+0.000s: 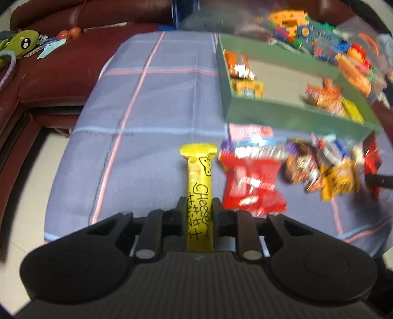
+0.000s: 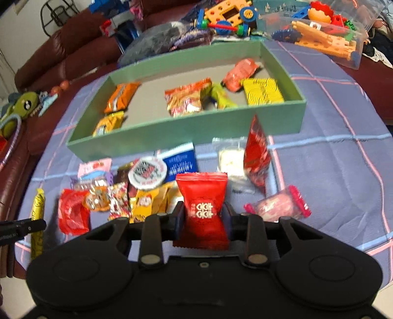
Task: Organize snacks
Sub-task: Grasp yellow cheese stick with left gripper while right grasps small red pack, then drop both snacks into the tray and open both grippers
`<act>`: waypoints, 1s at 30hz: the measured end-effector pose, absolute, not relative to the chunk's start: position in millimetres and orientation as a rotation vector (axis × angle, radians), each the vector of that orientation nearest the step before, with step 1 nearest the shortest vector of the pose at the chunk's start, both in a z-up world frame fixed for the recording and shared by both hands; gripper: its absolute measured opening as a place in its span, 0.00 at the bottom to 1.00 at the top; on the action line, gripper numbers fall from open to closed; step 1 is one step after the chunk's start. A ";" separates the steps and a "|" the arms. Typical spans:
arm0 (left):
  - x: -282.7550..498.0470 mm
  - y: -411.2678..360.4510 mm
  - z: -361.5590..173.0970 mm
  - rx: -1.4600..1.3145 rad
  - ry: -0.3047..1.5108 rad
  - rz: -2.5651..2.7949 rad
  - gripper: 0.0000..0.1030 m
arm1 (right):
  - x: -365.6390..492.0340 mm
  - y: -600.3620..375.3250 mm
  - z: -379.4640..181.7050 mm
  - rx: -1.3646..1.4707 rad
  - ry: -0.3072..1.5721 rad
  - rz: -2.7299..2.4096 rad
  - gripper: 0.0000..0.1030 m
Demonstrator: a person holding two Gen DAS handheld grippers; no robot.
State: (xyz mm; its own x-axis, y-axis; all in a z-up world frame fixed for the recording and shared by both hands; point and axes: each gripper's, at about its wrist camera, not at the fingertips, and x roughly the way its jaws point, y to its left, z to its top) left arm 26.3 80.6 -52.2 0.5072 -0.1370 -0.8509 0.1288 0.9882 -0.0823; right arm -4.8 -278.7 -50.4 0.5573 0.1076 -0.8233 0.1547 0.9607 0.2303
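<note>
Two packets are clamped at once, one per hand. Nearest the green box's front wall in the right wrist view, the right gripper (image 2: 203,216) has its jaws drawn narrow onto a red pillow packet (image 2: 202,208), pinched across its waist so both crimped ends stick out free. The left gripper (image 1: 197,213) likewise has narrow jaws pressing the sides of a long yellow cheese stick (image 1: 199,193), held along its length with the far crimped end pointing toward the box. Gripping each at the middle probably keeps it from swinging on the way over.

Beyond both grippers, just in front of the green box (image 2: 172,137), lies the loose pile of snacks (image 2: 137,189) on the blue checked cloth (image 1: 147,103), still unsorted. Farther on, the box itself already holds several packets, so the sorting looks partly done.

Only the right view shows the box's whole floor, plus a pink wrapped sweet (image 2: 277,206) and a tall red sachet (image 2: 256,152) off to the box's right front. Only the left view shows the bare stretch of cloth left of the box. Behind the box sit construction toys (image 2: 228,19).
</note>
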 end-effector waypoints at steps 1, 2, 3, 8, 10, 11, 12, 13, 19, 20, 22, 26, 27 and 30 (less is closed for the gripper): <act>28.5 80.9 -46.3 -0.022 1.016 -0.168 0.19 | -3.7 -281.0 -46.7 0.301 0.975 -0.025 0.30; 31.7 80.4 -40.0 -0.034 1.003 -0.179 0.19 | -1.9 -283.3 -43.1 0.311 0.967 -0.021 0.30; 35.8 78.5 -33.1 -0.043 0.988 -0.191 0.19 | 0.7 -285.5 -39.0 0.319 0.958 -0.017 0.30; 65.2 63.9 -6.5 -0.091 0.947 -0.262 0.19 | 21.9 -296.4 -21.5 0.354 0.918 0.003 0.30; 78.7 52.9 3.6 -0.092 0.927 -0.288 0.19 | 33.3 -300.8 -15.3 0.358 0.901 0.003 0.30; 86.3 47.1 8.1 -0.087 0.914 -0.302 0.19 | 39.5 -303.6 -12.1 0.360 0.892 0.002 0.30; 93.0 41.7 11.4 -0.082 0.904 -0.311 0.19 | 45.6 -303.6 -10.5 0.364 0.884 0.001 0.30; 101.3 36.2 14.0 -0.078 0.896 -0.320 0.19 | 51.9 -304.9 -8.6 0.366 0.876 0.000 0.30; 153.8 -0.5 19.4 -0.070 0.883 -0.360 0.19 | 99.7 -318.7 -4.7 0.378 0.852 -0.013 0.30; 162.7 -7.4 19.1 -0.061 0.882 -0.370 0.19 | 108.3 -321.2 -5.1 0.377 0.851 -0.014 0.30; 181.5 -22.4 17.2 -0.029 0.881 -0.382 0.19 | 126.6 -325.6 -8.2 0.370 0.854 -0.015 0.30; 224.0 -47.1 7.2 0.004 0.896 -0.390 0.19 | 170.3 -337.3 -19.6 0.368 0.868 -0.028 0.30; 233.1 -52.0 5.0 0.007 0.898 -0.391 0.19 | 180.5 -341.4 -23.4 0.373 0.873 -0.031 0.30; 261.0 -65.7 -3.7 0.017 0.912 -0.394 0.19 | 208.2 -349.2 -36.4 0.392 0.886 -0.037 0.30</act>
State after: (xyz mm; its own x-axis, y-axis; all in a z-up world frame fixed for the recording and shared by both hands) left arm 261.0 -65.7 -3.7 0.5462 -0.3251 -0.7720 0.3390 0.9286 -0.1512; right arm 208.2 -349.2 -36.4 0.6366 0.1290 -0.7604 0.1917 0.9285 0.3181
